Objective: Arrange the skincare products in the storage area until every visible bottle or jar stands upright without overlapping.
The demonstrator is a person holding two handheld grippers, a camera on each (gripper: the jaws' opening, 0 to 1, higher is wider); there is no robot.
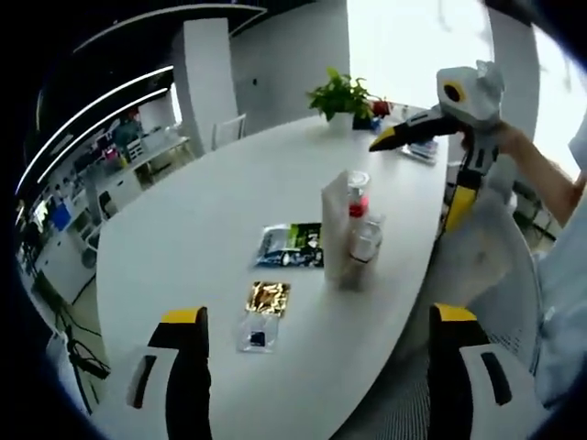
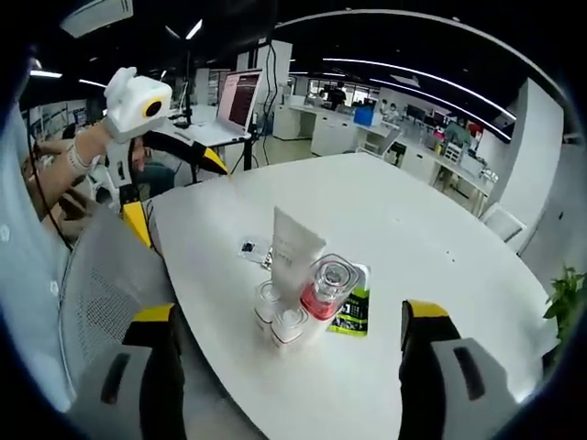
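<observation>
1. Left gripper (image 1: pixel 316 367): jaws wide apart at 6 o'clock of the left gripper view, nothing between them, hovering over the near edge of the white table (image 1: pixel 183 229).
2. Right gripper (image 2: pixel 289 367): jaws spread wide, holding nothing, above the table edge and a mesh chair back (image 2: pixel 101 275).
3. Just past the left jaws, a gold sachet (image 1: pixel 268 298) lies flat, with a green sachet (image 1: pixel 292 245) beyond it.
4. At 1 o'clock from the gold sachet, a tight upright cluster: white tube (image 2: pixel 292 247), pink-capped bottle (image 2: pixel 326 289), small clear jars (image 2: pixel 280 316), touching one another.
5. Far end of the table: potted plant (image 1: pixel 341 96).
</observation>
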